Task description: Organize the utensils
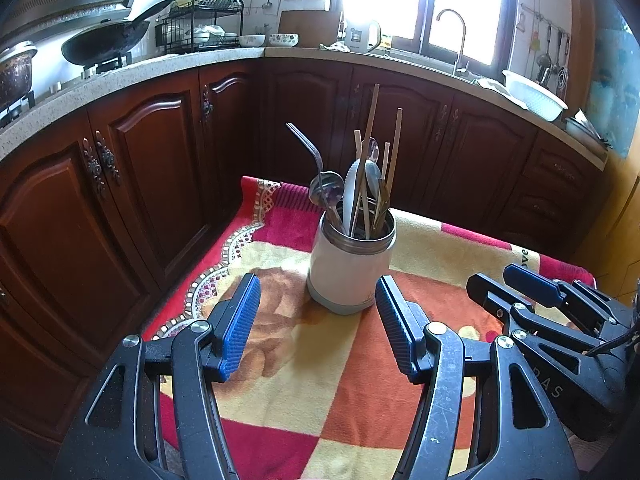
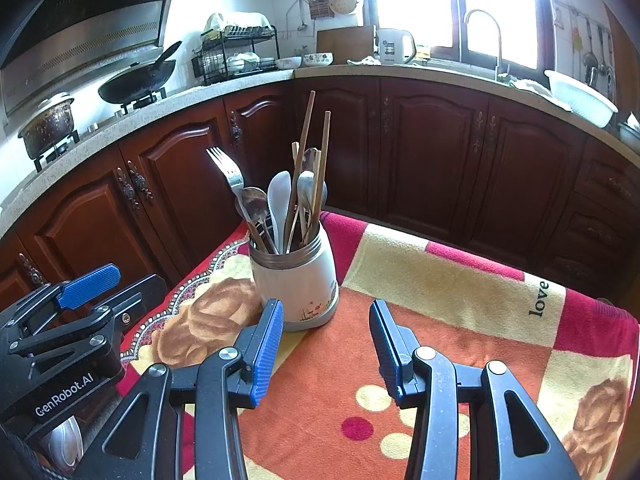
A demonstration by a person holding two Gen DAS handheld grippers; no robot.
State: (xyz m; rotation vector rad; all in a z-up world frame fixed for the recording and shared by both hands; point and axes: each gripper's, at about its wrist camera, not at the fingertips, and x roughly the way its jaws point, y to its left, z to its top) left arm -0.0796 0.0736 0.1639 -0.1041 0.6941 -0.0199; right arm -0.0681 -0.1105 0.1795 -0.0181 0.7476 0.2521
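Jar: a white jar (image 1: pixel 351 268) stands upright on the blanket, its open mouth facing up and ringed by a dark metal band.
Utensils: all sit handle-down in the jar with their long axes roughly upright. A fork (image 2: pixel 226 172) leans out toward the left, tines up. Metal spoons (image 2: pixel 254 203) and a white plastic spoon (image 2: pixel 279 196) stand bowl-up in the middle. The chopsticks (image 2: pixel 308 148) rise tallest, tilting slightly right.
Left gripper: the left gripper (image 1: pixel 318 306) has its fingers apart and nothing between them. The jar stands just beyond the tips, closest to the right-hand finger, apart from both blue pads (image 1: pixel 244 320).
Right gripper: the right gripper (image 2: pixel 326 322) also has its fingers apart and holds nothing. The jar stands ahead and slightly left, just beyond the left-hand finger.
Blanket: a red, orange and cream blanket (image 2: pixel 460 308) covers the table; the jar stands near its far left corner.
Open room: bare blanket spreads to the right of the jar and toward the grippers.
Edges: dark wood cabinets (image 1: pixel 152 168) lie beyond the far and left edges.
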